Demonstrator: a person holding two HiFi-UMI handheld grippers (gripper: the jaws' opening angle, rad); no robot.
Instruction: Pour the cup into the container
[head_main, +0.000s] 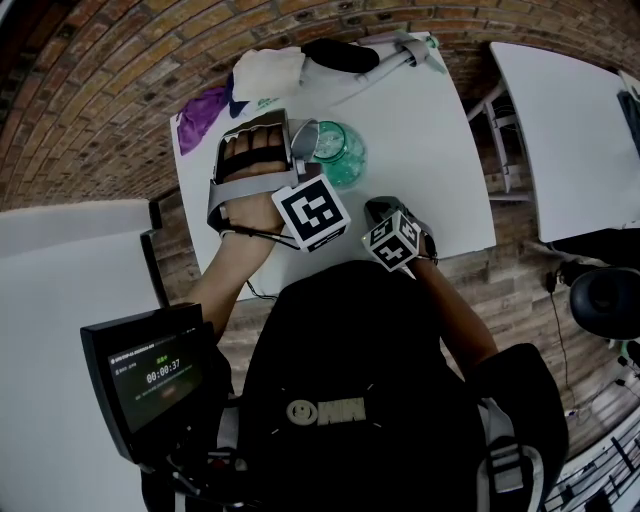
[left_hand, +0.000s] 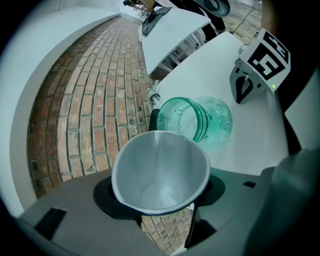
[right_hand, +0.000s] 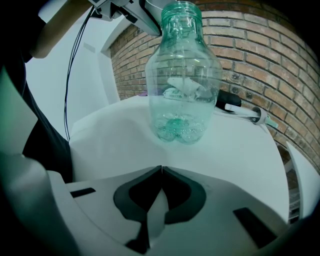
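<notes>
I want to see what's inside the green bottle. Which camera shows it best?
The right gripper view: the green bottle stands whole and upright, and you see through its side. The left gripper view looks down at its mouth, past the white cup. The head view shows only part of it from above.

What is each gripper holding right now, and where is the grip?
The left gripper holds the white cup by its side walls, below the rim. The right gripper is shut on nothing.
</notes>
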